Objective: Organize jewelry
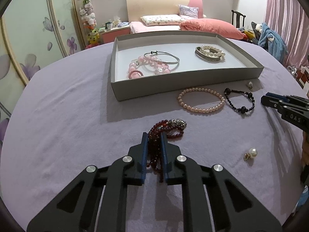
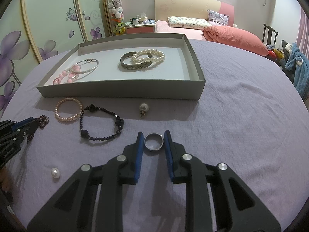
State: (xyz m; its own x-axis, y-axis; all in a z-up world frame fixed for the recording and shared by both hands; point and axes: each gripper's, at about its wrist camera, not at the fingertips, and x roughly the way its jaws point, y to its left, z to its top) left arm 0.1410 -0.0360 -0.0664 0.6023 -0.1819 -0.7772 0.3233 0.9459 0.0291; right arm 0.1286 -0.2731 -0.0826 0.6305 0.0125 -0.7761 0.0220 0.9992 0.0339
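My left gripper (image 1: 154,137) is shut on a dark red bead necklace (image 1: 166,128) with a silver charm, on the purple cloth. My right gripper (image 2: 154,137) is open around a silver ring (image 2: 154,141) that lies flat between its fingers; whether the pads touch it I cannot tell. A grey tray (image 1: 185,77) holds pink bead bracelets (image 1: 146,67), a silver bangle (image 1: 164,57), a silver cuff (image 2: 133,63) and a white pearl bracelet (image 2: 148,56). In front of the tray lie a pearl bracelet (image 1: 200,100), a black bead bracelet (image 1: 239,100) and pearl earrings (image 1: 251,152).
The table has a purple cloth (image 2: 241,116). A pearl pendant (image 2: 143,109) lies by the tray's front wall and a loose pearl (image 2: 55,173) near the front left. A bed, a wardrobe and a chair with clothes stand behind the table.
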